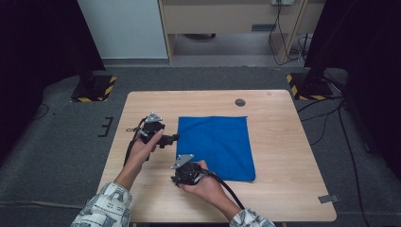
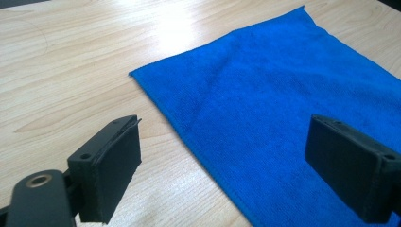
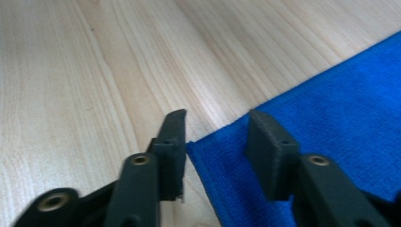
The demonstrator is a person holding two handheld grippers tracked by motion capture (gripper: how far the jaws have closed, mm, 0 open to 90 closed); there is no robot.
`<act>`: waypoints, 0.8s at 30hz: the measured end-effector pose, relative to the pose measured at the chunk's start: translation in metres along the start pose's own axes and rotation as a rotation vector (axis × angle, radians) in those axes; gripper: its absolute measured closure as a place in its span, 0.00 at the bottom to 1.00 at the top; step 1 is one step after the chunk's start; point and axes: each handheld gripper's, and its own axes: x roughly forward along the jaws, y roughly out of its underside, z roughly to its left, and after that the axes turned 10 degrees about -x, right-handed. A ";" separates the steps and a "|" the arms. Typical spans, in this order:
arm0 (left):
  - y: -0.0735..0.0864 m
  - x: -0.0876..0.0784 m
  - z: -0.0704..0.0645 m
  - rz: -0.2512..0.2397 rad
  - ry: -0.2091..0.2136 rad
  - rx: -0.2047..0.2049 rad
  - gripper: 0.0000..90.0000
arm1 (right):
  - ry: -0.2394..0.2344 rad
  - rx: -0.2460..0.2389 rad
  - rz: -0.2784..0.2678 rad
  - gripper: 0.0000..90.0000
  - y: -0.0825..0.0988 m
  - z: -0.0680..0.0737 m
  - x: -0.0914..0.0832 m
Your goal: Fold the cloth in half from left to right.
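cloth (image 1: 215,146) lies flat on the table (image 1: 279,156), right of centre-left.

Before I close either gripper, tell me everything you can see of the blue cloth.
The blue cloth is one plain square of fuzzy, towel-like fabric with a stitched hem, spread flat and unfolded on the wooden table. The right gripper straddles its near left corner, jaws apart, not pinching. The left gripper stands open over its left edge.

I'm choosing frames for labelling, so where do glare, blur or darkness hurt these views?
High view: dark at both sides, table evenly lit. Left gripper view: bright glare on the wood above the sharp blue cloth. Right gripper view: soft throughout, near gripper jaws and cloth corner blurred.
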 end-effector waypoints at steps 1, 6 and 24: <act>0.000 0.000 0.000 0.000 -0.001 -0.001 0.12 | 0.002 -0.003 0.000 0.73 0.001 -0.001 0.000; 0.000 0.003 0.003 -0.001 0.002 -0.009 0.13 | 0.015 0.003 -0.001 0.89 0.003 -0.003 -0.002; -0.008 0.033 0.024 -0.001 -0.047 -0.022 0.31 | -0.049 0.084 -0.076 0.98 -0.006 0.019 -0.002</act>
